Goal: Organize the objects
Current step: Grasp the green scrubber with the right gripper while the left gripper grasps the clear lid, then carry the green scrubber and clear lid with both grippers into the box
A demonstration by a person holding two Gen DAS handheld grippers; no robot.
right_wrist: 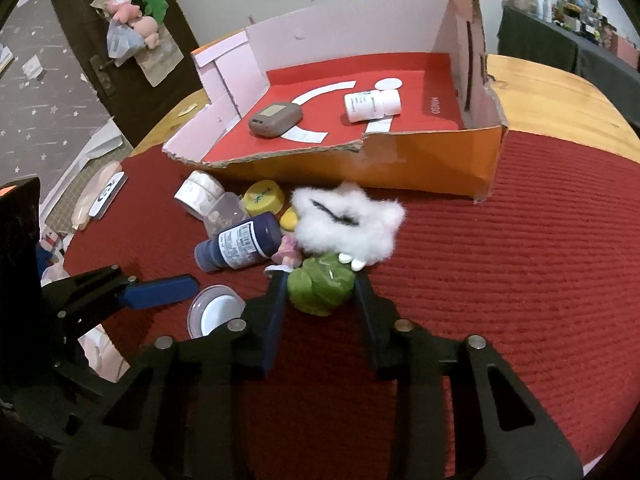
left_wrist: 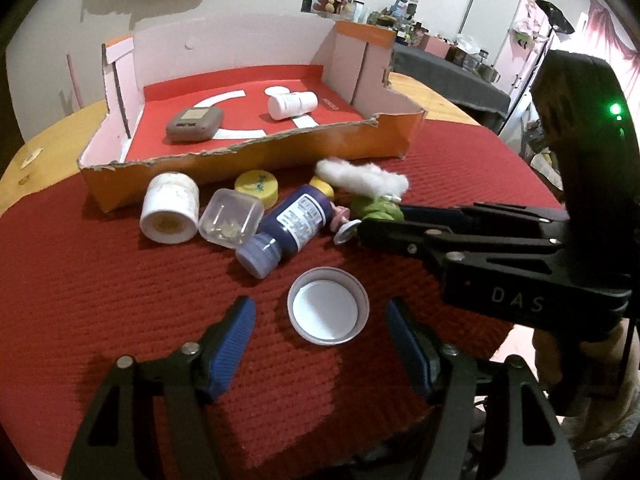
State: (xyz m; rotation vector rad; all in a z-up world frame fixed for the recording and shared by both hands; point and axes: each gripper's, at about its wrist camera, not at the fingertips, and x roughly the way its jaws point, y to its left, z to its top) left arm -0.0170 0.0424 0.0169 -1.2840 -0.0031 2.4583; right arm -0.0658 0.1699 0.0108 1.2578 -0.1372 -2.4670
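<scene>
On the red mat that covers the desk (left_wrist: 120, 300), both pairs of tongs are working the little heap in front of the torn cardboard box (right_wrist: 432, 168). The right tongs (right_wrist: 320, 280) have their two blue pads pressed against the sides of the green toy (right_wrist: 320, 286), pinching it where it lies on the mat with the white fluffy thing (right_wrist: 348, 216) leaning on its far side. The left tongs (left_wrist: 320, 332) stand spread, one pad on each side of the upturned white lid (left_wrist: 328, 306), not touching it. Inside the box lie a grey case (right_wrist: 275, 119) and a white pill bottle (right_wrist: 372, 106), so I would guess the toy goes there next. To do that well, I think the right hand should lift straight up first, since the fluff and the small pink figure (right_wrist: 286, 256) touch the toy and could be dragged along. The dark blue bottle (right_wrist: 240, 246) lies just beside it and might roll if nudged. The left tongs should close squarely on the lid's rim, as it looks shallow and could slip.
</scene>
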